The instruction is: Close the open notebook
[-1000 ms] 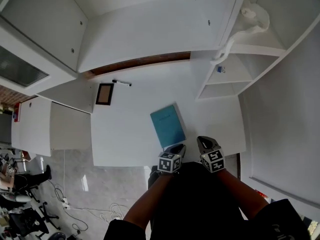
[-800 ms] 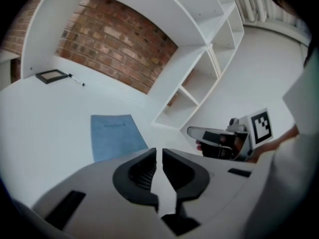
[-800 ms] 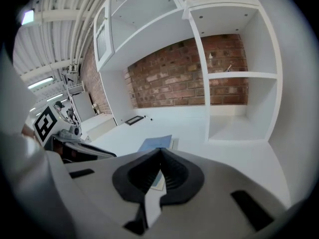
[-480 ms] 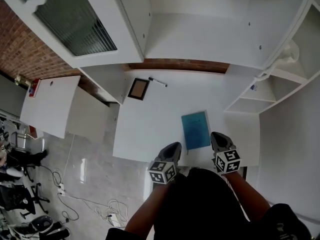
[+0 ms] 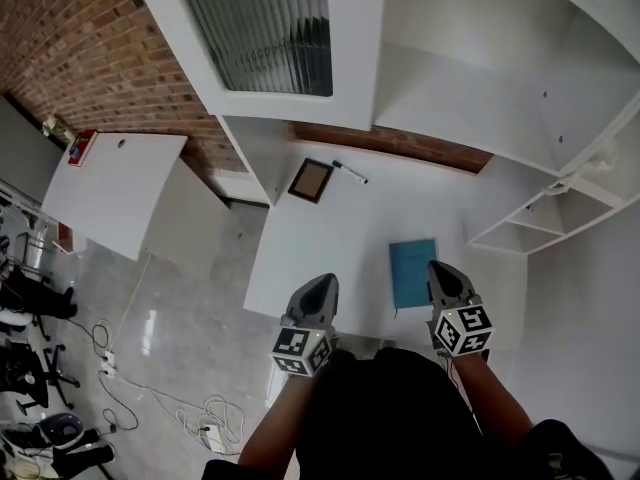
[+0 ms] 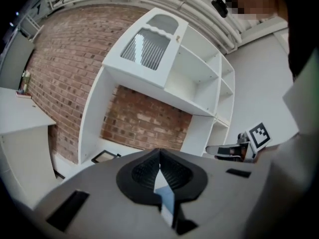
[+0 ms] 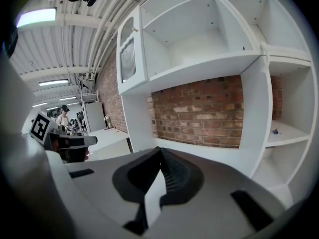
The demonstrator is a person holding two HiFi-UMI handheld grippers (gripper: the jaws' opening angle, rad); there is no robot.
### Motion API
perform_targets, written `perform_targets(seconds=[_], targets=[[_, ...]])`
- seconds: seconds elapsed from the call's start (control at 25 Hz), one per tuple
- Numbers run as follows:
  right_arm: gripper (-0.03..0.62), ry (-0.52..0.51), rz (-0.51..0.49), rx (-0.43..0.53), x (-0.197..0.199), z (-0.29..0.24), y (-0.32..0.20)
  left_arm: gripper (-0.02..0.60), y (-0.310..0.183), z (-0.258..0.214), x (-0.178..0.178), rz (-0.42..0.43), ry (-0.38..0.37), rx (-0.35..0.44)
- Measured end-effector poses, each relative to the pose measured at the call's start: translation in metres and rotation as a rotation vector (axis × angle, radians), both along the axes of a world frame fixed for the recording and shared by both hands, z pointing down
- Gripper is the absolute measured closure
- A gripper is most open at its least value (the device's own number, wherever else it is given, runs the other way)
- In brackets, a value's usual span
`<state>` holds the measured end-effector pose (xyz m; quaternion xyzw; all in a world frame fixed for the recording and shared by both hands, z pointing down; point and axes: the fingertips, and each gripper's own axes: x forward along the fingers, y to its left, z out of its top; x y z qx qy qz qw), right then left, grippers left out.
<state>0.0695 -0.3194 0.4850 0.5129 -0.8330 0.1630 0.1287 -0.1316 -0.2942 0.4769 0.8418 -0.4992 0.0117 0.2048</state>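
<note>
The teal notebook [image 5: 412, 272] lies closed and flat on the white desk [image 5: 330, 238], near its front edge. My left gripper [image 5: 320, 282] hangs over the desk's front edge, left of the notebook and apart from it. Its jaws have just been closing and now stand shut with nothing between them [image 6: 159, 156]. Just to the notebook's right, my right gripper [image 5: 441, 268] is raised above the desk, shut and empty [image 7: 160, 153]. Both grippers point toward the brick back wall and shelves.
A small framed picture [image 5: 311, 180] and a black marker [image 5: 350, 173] lie at the desk's back. White shelving [image 5: 560, 208] rises on the right, and a glass-door cabinet [image 5: 270, 28] above. Cables [image 5: 215, 413] lie on the floor to the left, beside a white side desk [image 5: 115, 193].
Both grippers have risen from the notebook's near edge. The left one has swung out to the left, off the notebook. The notebook stays closed and has not moved on the desk.
</note>
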Motion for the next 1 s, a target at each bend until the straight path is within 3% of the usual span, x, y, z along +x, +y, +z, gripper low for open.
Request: perform_targets(seconds=[0.28, 0.4, 0.68, 1.0], targets=[[0.594, 0.065, 0.074, 0.110, -0.004, -0.029, -0.002, 0.572, -0.010, -0.020, -0.041, -0.044, -0.069, 0.063], [0.594, 0.055, 0.106, 0.115, -0.003, -0.028, -0.001, 0.572, -0.015, -0.023, -0.050, -0.060, -0.084, 0.086], [0.594, 0.043, 0.163, 0.121, -0.002, -0.032, 0.000, 0.572, -0.019, -0.028, -0.041, -0.014, -0.125, 0.105], [0.594, 0.054, 0.183, 0.144, 0.007, -0.041, 0.006, 0.572, -0.032, -0.037, -0.030, -0.002, -0.110, 0.114]])
